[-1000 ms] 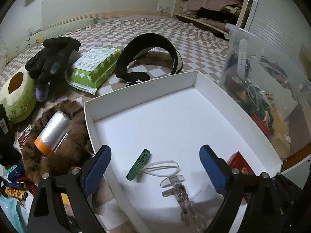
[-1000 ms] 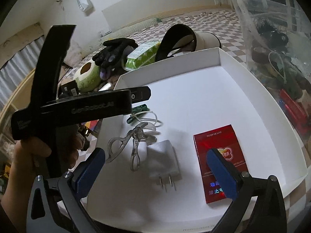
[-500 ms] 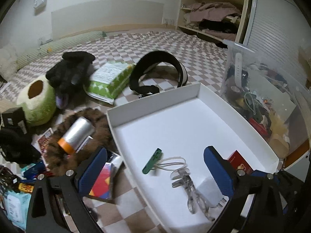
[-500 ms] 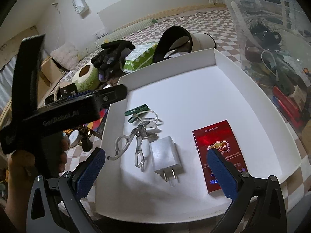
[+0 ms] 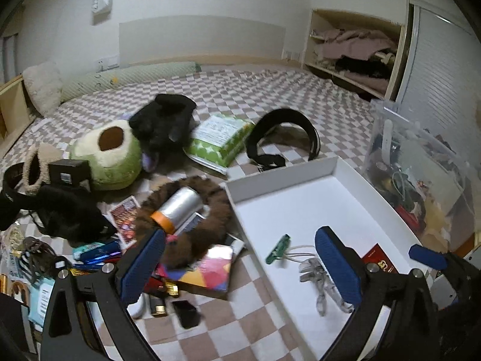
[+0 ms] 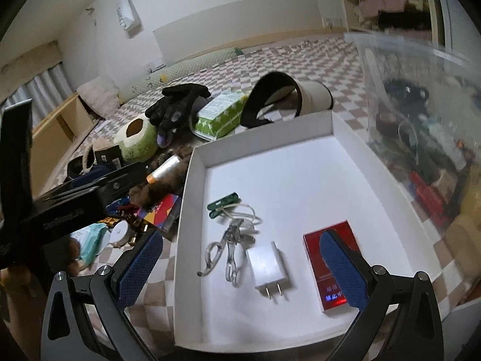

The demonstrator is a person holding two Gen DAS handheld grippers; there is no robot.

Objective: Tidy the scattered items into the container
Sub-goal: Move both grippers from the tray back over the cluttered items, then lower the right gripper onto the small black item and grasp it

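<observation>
White cardboard tray (image 6: 336,132) holds red cigarette pack (image 6: 315,240), charger (image 6: 267,266), eyelash curler (image 6: 231,252), green clip (image 6: 224,204); both hand-held grippers, left (image 5: 240,266) and right (image 6: 240,267), gape empty.

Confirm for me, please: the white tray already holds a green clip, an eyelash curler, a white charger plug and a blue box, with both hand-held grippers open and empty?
Not quite: the box in the white tray is red, not blue, as the right wrist view shows. The green clip, eyelash curler and white charger plug are there, and the left hand-held gripper and right hand-held gripper are open and empty.
</observation>
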